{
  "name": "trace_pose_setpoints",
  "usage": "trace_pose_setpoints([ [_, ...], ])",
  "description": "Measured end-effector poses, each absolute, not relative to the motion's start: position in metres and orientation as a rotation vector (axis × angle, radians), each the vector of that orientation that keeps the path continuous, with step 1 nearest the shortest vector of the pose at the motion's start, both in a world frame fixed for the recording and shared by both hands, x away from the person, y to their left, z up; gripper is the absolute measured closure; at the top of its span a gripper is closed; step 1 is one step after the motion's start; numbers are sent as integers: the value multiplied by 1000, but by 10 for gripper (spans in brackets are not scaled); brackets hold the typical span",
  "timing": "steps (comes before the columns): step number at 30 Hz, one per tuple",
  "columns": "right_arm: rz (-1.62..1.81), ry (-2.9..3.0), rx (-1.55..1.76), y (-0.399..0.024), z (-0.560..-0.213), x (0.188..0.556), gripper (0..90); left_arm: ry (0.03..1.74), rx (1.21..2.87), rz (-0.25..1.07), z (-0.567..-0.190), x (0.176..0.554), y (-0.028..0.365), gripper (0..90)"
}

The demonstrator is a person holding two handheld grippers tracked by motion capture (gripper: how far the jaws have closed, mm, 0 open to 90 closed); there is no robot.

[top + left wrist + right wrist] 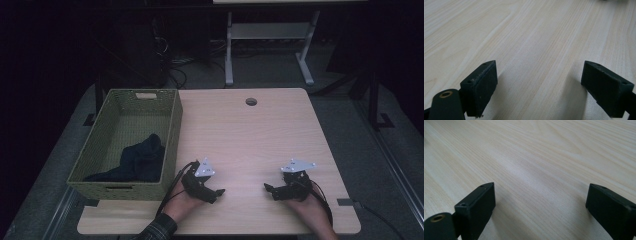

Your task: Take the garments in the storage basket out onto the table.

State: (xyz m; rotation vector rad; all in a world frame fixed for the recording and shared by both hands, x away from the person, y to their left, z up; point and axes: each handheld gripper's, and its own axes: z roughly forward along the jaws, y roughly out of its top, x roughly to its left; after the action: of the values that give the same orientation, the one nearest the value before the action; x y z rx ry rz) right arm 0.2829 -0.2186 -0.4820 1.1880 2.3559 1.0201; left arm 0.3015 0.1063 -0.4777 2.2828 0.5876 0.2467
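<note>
A: We're resting both grippers low on the table (pixel 250 135), near the front edge. The left gripper (pixel 220 192) is lying just right of the basket (pixel 172 135), pointing twd the middle. The right gripper (pixel 267 188) is sitting well apart from it, pointing back at it, so the two are facing each other across bare wood.

B: Jaws?

A: In the left gripper view we're seeing the left gripper (pixel 537 82) w/ jaws standing wide, nothing btwn them, just light wood grain. Same in the right gripper view: the right gripper (pixel 540 205) is holding its jaws wide apart, bare tabletop in the gap. We're gripping nothing on either side.

B: And the cloth?

A: The dark cloth (pixel 137 160) is lying crumpled inside the basket, in the near half, bunching up against the right wall. It's the thing nearest the left gripper, but the basket wall is standing btwn them; they aren't touching.

B: Basket itself?

A: It's a woven green one, sitting at the table's left edge, long side running front to back, w/ a handle slot in the far wall.

B: Hands?

A: We're seeing the left hand (pixel 182 200) coming in from the bottom w/ a plaid sleeve (pixel 160 229), and the right hand (pixel 310 207) beside the right front corner. Cables are trailing back off both grippers.

B: Anything else on the top?

A: A round cable hole (pixel 251 102) near the far edge.
</note>
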Motion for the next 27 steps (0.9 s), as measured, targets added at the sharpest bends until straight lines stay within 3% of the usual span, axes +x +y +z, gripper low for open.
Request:
trace_pose_setpoints([
  [27,1025,2358,1181,-219,-482,284,85,617,2297,236,-471,303,107,137],
])
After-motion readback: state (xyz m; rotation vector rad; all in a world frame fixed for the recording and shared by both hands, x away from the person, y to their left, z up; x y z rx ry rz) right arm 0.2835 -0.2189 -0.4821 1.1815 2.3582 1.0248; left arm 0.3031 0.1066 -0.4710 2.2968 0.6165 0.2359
